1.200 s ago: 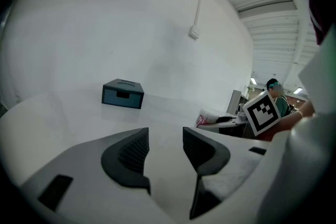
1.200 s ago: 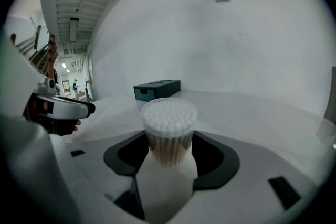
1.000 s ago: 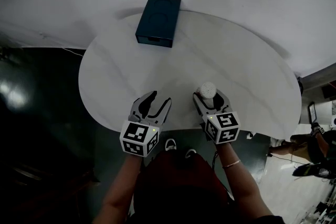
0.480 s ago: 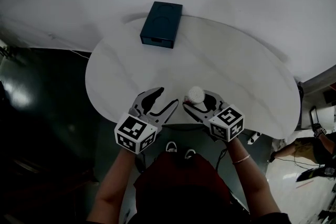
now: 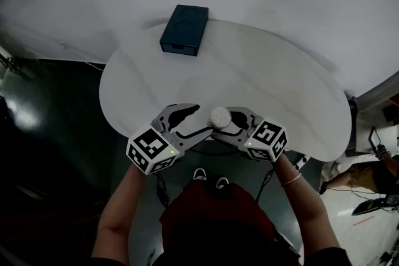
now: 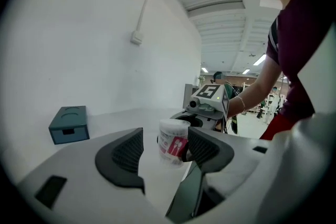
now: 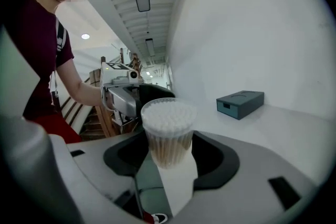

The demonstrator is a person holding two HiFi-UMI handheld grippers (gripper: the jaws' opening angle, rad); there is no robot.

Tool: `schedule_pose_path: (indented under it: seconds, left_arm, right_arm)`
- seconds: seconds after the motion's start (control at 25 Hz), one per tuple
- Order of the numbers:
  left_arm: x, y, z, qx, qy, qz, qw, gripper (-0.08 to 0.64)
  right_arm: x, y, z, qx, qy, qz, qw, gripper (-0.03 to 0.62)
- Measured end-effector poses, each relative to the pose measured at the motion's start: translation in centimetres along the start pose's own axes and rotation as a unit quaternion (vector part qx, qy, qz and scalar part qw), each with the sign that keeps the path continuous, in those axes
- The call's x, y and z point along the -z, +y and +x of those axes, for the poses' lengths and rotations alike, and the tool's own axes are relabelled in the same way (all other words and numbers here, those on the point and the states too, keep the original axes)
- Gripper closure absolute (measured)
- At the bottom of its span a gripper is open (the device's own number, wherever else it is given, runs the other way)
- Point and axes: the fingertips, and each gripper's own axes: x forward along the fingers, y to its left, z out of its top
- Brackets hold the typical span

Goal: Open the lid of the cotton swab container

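- White swab tips are showing atop the cotton swab container in the right gripper view; right tongs are gripping it over the counter edge.
- Left gripper view alone is showing a red label (swab pictures, no readable words); left tongs are gaping, having just been opening.

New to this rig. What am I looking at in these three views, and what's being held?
There is no robot arm here: a person holds a two-jaw gripper in each hand. The top-down picture comes from a camera on their head. The other two come from cameras riding on each gripper, looking along its jaws. On the round white table lies a dark blue box. The right gripper is closed on the cotton swab container, held up off the table, and its lid is apparently still on. The left gripper has just been opening its jaws. They stand apart with the container between them, not gripped.
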Motion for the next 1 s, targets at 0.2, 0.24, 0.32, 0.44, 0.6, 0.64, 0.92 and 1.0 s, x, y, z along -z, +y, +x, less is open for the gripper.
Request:
schedule_pose_path:
  seconds: [0.2, 0.24, 0.32, 0.44, 0.6, 0.64, 0.92, 1.0]
  left_arm:
    - [-0.8, -2.2, 1.3, 0.050, 0.023, 0.034, 0.9979, 0.311]
    - [-0.9, -2.7, 1.4, 0.063, 0.024, 0.037, 0.9971, 0.310]
    - [-1.2, -3.3, 1.7, 0.079, 0.027, 0.042, 0.9956, 0.302]
    - [-1.4, -3.7, 2.0, 0.096, 0.037, 0.055, 0.9932, 0.291]
    - [-1.5, -4.1, 2.3, 0.121, 0.045, 0.069, 0.9892, 0.284]
    - [-1.6, -4.2, 2.3, 0.127, 0.046, 0.072, 0.9882, 0.284]
    - [-1.1, -4.1, 2.8, 0.142, 0.055, 0.073, 0.9857, 0.285]
    - [-0.8, -4.1, 2.9, 0.144, 0.061, 0.071, 0.9850, 0.285]
  right_arm:
    - [0.3, 1.0, -0.8, -0.024, 0.007, -0.027, 0.999, 0.328]
    - [0.4, 1.1, -0.9, -0.026, 0.010, -0.030, 0.999, 0.328]
    - [0.4, 1.4, -0.9, -0.033, 0.014, -0.036, 0.999, 0.328]
    - [0.2, 2.1, -1.0, -0.050, 0.016, -0.046, 0.998, 0.328]
    - [-0.1, 2.7, -1.0, -0.065, 0.017, -0.056, 0.996, 0.328]
    - [-0.1, 2.7, -1.0, -0.068, 0.017, -0.058, 0.996, 0.328]
    - [-0.1, 2.8, -0.6, -0.077, 0.019, -0.067, 0.995, 0.328]
    - [0.2, 2.6, -0.5, -0.073, 0.024, -0.074, 0.994, 0.328]
